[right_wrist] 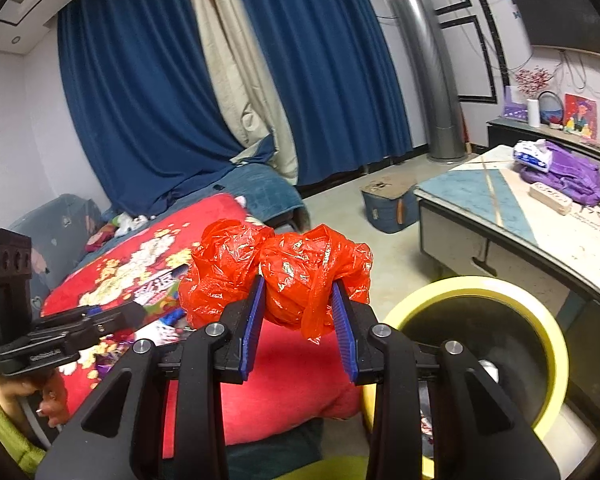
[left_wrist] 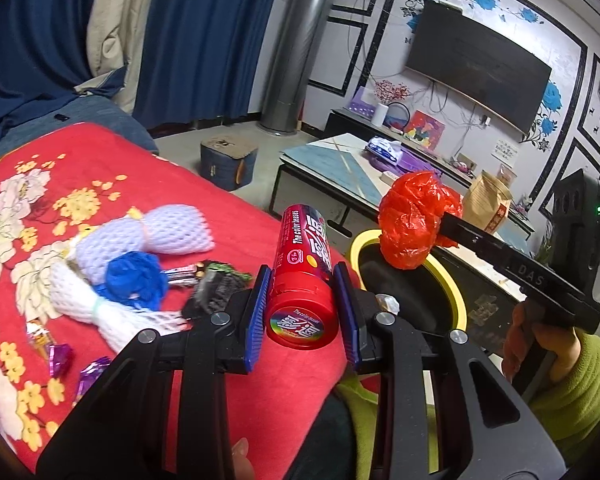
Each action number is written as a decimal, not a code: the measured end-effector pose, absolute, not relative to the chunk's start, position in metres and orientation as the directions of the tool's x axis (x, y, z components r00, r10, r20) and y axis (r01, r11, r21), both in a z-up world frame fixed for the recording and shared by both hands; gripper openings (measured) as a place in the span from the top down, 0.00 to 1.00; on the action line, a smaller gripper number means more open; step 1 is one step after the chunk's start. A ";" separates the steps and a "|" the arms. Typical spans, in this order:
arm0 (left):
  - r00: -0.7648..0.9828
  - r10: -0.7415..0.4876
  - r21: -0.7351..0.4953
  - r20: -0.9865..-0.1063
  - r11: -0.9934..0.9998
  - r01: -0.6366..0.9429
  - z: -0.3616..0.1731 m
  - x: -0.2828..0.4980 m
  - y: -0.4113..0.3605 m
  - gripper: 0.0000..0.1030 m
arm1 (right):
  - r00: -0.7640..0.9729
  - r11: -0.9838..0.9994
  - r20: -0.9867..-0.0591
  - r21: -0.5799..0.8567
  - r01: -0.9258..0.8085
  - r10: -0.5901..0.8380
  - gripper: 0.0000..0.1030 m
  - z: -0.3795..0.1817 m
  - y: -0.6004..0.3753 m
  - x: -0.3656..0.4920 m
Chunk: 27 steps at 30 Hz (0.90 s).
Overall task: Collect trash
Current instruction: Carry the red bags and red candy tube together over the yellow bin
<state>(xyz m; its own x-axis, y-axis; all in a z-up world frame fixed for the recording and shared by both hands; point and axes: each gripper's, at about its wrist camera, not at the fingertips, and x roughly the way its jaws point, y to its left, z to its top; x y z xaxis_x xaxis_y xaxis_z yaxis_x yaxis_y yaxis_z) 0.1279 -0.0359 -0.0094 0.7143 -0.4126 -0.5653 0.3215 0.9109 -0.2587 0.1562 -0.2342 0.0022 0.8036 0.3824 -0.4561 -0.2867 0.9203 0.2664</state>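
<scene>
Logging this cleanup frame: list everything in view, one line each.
red candy tube: 1, red, clamped in left gripper.
red plastic bag: 1, crumpled, in right gripper, near bin rim.
trash bin: 1, yellow rim, dark inside, beside bed.
foam fruit nets: 2, white, on bedspread.
blue wad: 1, blue, between nets.
wrappers: several, purple and mixed, on bedspread.
bedspread: 1, red floral.
coffee table: 1, blue-white top, right.
curtains: blue and beige, behind.
left gripper: black, blue pads.
right gripper: same.
</scene>
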 end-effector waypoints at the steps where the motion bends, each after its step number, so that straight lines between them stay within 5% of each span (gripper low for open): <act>1: 0.711 -0.418 -0.261 -0.565 0.908 0.327 -0.009 0.129 -0.039 0.76 | 0.806 0.923 -0.457 0.266 -0.279 0.376 0.69 0.001 -0.238 0.156; 27: 0.627 -0.531 -0.267 -0.571 0.841 0.470 -0.022 0.158 -0.136 0.76 | 0.864 0.957 -0.463 0.281 -0.068 0.197 0.69 -0.013 -0.317 0.159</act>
<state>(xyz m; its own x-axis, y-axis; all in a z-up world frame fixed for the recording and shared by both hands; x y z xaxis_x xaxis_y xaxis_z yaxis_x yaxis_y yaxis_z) 0.1582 -0.1361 -0.0219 0.6265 -0.5309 -0.5706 0.4696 0.8414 -0.2672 0.1594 -0.3167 -0.0132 0.8639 0.1975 -0.4633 -0.0679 0.9572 0.2813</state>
